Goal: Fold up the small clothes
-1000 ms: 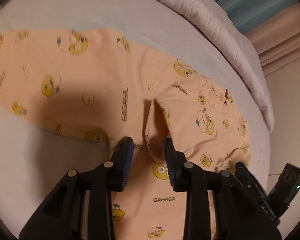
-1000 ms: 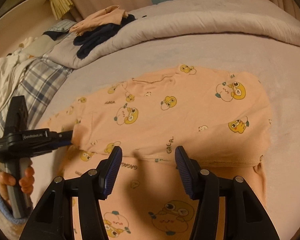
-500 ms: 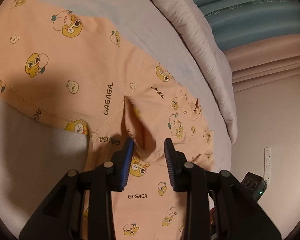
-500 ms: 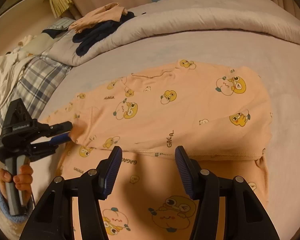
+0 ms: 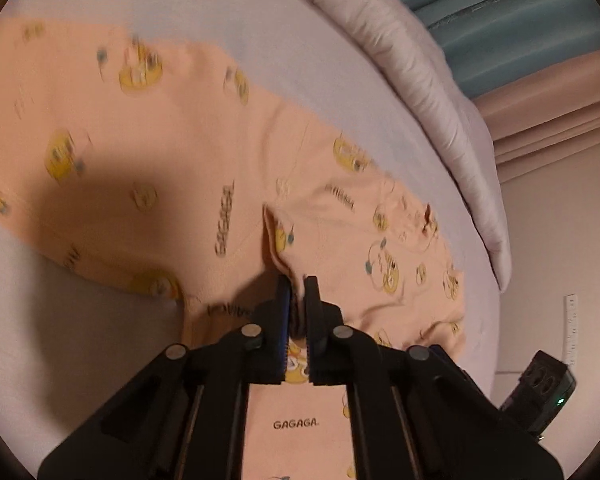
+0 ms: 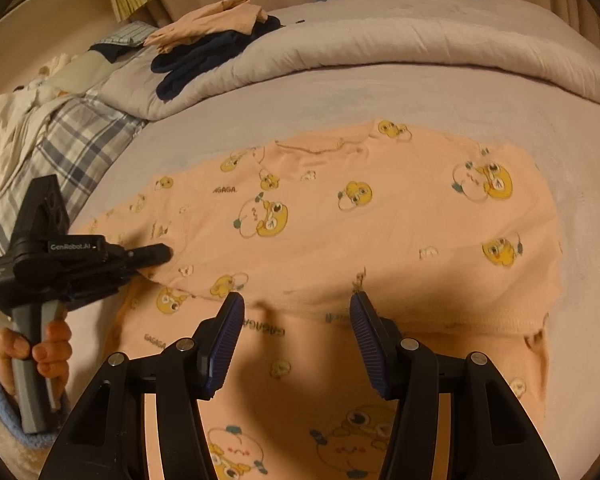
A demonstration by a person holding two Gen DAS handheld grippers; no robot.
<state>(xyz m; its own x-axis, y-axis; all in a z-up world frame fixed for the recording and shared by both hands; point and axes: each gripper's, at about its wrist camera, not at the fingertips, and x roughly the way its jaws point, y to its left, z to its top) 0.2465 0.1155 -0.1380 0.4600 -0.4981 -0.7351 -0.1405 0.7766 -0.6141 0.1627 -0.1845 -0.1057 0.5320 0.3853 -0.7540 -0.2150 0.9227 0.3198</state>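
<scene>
A peach garment (image 5: pixel 148 152) printed with yellow cartoon faces and "GAGAGA" lies spread on the pale bed sheet (image 5: pixel 228 20), its upper layer folded over the lower one. My left gripper (image 5: pixel 296 280) is closing its jaws on a raised fold of that garment, and the pads press on the cloth. In the right wrist view the left gripper (image 6: pixel 166 254) bites the garment (image 6: pixel 380 232) at its left edge, held by a hand (image 6: pixel 48 344). My right gripper (image 6: pixel 296 304) hovers open just above the folded hem, nothing between its fingers.
A thick grey duvet (image 6: pixel 400 48) is bunched along the far side of the bed. Dark navy and peach clothes (image 6: pixel 212 44) are piled on it. Plaid fabric (image 6: pixel 72 140) and white cloth (image 6: pixel 8 136) lie at the left. A wall (image 5: pixel 552 240) borders the bed.
The left jaws have gone from standing apart around a raised fold of the garment to pinched shut on it. The right gripper has stayed open in place.
</scene>
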